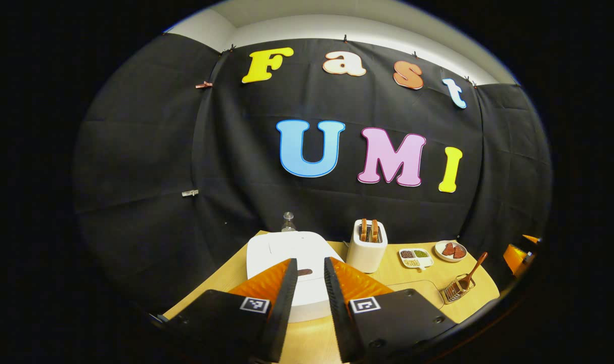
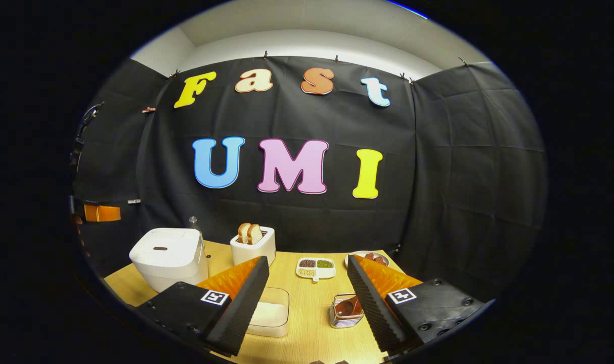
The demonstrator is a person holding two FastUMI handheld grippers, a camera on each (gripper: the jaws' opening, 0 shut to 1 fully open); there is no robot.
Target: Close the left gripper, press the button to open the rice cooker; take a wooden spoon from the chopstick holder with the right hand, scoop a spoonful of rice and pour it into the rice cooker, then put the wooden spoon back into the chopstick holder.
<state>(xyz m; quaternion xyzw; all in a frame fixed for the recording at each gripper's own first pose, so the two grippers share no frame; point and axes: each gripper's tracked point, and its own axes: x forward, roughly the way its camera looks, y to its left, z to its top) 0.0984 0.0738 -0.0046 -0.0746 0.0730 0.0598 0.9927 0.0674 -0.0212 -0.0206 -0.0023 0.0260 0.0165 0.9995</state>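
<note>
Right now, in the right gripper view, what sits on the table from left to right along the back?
White rice cooker → white toaster holding bread slices → white divided tray of beans → round plate of reddish pieces.

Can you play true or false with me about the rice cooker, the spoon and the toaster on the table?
1. The rice cooker has its lid open. False: the lid is shut.
2. The wooden spoon stands in the chopstick holder. True.
3. The toaster is empty. False: bread slices stick out of it.
4. The left gripper is already closed. False: its fingers stand apart.
5. A clear box of rice sits on the table. True.
</note>
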